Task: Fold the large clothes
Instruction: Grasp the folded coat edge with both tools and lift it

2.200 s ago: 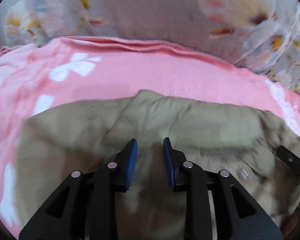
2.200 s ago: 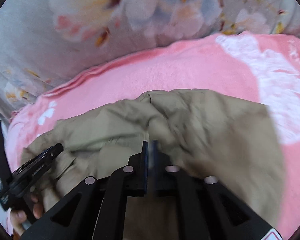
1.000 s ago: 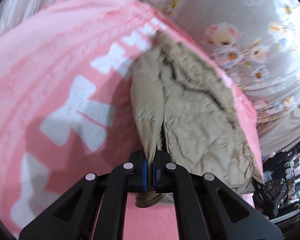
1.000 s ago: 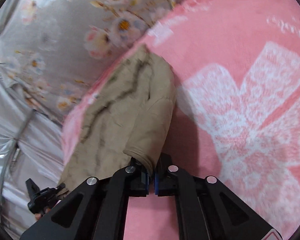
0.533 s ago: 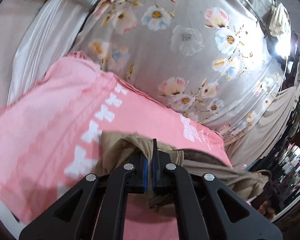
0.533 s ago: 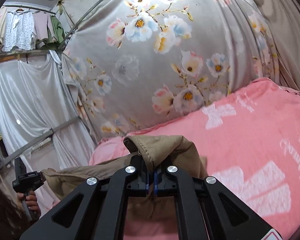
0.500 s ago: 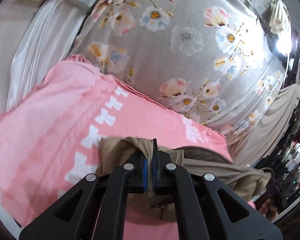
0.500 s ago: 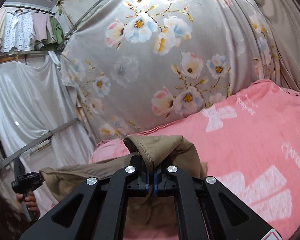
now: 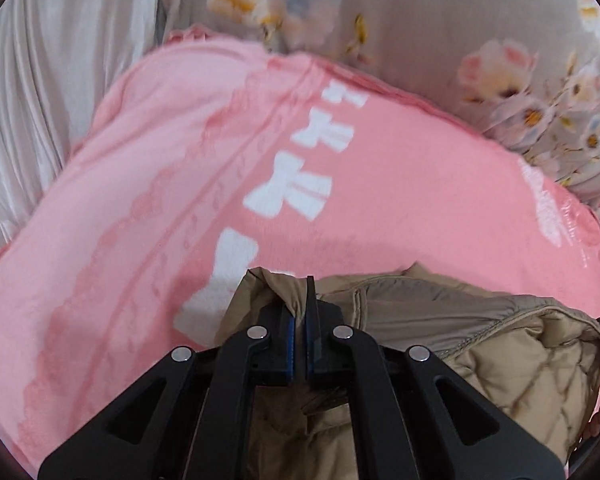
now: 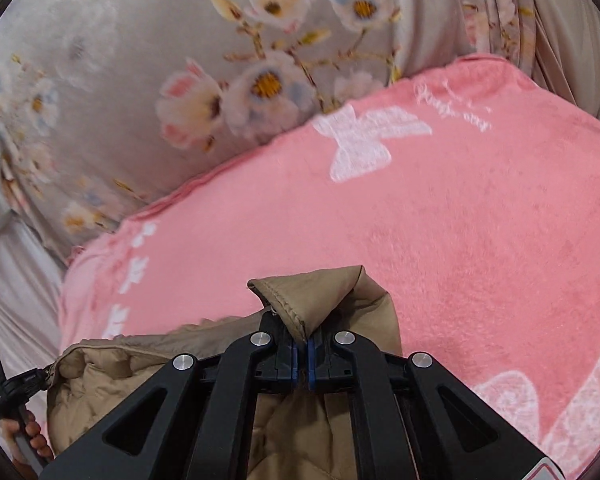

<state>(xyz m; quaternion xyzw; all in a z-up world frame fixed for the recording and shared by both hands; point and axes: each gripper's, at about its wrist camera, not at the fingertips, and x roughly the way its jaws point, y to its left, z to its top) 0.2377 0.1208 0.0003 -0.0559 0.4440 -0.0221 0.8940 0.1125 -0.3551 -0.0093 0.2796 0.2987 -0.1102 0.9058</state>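
Both grippers, left (image 9: pixel 299 320) and right (image 10: pixel 300 354), pinch the tan jacket (image 9: pixel 500 344) (quilted lining showing) at lower frame over a pink blanket (image 10: pixel 480 240); its upper-right script is possibly unreadable.

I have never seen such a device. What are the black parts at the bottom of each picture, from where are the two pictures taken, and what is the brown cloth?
There is no robot here. A person holds a two-finger gripper in each hand, and a small fisheye camera on each one looks forward along its fingers. One picture comes from the left gripper, the other from the right gripper; the black parts are their fingers. Both are shut on the tan quilted jacket, each pinching a part of its edge, so it hangs between them over the pink blanket. Behind the blanket hangs a grey floral curtain. At the far left of the right view, the other hand and its tool are visible.
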